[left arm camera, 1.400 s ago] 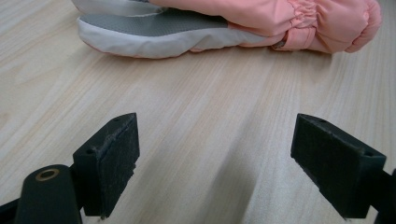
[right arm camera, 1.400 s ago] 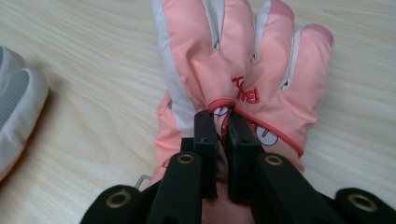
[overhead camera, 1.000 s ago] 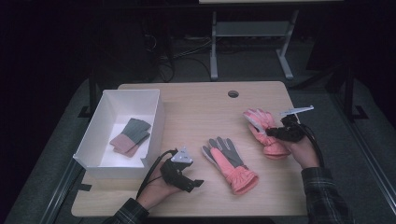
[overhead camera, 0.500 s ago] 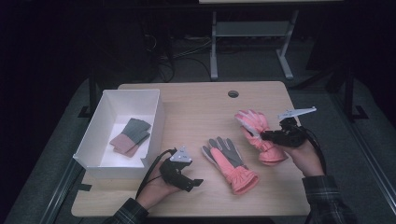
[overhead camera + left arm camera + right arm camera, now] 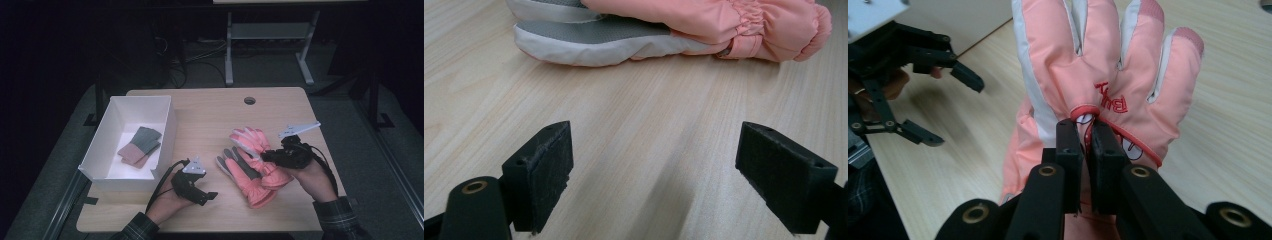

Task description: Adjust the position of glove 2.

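up close, red lettering (image 5: pixel 1112 100) on pinched glove (image 5: pixel 1108 65)

Lab/office room, wooden desk (image 5: pixel 210 115) w/ cable hole (image 5: pixel 249 100), floor cables (image 5: pixel 195 55)

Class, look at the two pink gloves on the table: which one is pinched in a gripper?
The pink glove nearer the right gripper, lying back-up: the jaws pinch its back. The other glove lies palm-up, grey side showing, partly beneath it, ungripped.
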{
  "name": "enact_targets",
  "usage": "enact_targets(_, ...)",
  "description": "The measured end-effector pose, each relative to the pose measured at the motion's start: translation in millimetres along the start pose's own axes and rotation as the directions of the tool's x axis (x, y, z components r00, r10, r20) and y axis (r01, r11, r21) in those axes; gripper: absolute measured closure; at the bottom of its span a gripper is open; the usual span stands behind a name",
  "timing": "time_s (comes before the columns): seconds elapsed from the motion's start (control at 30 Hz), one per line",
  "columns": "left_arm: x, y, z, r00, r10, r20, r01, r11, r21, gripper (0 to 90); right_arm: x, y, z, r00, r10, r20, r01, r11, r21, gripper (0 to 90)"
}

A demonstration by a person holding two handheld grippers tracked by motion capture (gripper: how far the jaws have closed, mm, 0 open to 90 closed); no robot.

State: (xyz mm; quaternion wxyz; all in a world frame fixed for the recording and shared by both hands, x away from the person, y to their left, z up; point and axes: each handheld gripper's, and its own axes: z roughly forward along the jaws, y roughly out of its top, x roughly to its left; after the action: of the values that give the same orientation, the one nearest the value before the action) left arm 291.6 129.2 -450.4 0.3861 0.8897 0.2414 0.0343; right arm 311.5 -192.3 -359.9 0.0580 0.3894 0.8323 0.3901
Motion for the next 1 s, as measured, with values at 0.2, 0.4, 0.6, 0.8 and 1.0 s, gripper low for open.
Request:
enact_targets(0.2,-0.6,-0.1,0.3,1.0000,-0.004,0.000,0.004,1.0000,-0.006,14.8,13.4,2.2,12.2,0.9999,-0.011,-0.004,0.011,0.999,0.038,84.4)
enact_targets(0.4,-0.8,0.0,0.5,1.0000,0.004,0.001,-0.004,1.0000,0.001,14.9,15.3,-0.4,26.6,1.0000,-0.006,-0.002,0.006,0.997,0.073,84.2)
enact_targets(0.6,-0.8,0.0,1.0,1.0000,0.005,0.002,-0.005,1.0000,0.005,14.9,15.1,-2.7,35.2,0.9999,0.003,-0.010,-0.002,0.995,0.095,83.2)
enact_targets(0.8,-1.8,0.0,2.4,1.0000,0.005,0.006,-0.005,1.0000,0.006,14.8,17.4,-4.8,50.5,0.9999,0.003,-0.014,-0.001,0.990,0.140,79.2)
enact_targets(1.0,-3.0,0.1,4.3,1.0000,0.006,0.007,-0.006,0.9999,0.010,14.8,18.0,-6.4,63.2,1.0000,-0.004,0.001,0.004,0.985,0.174,75.7)
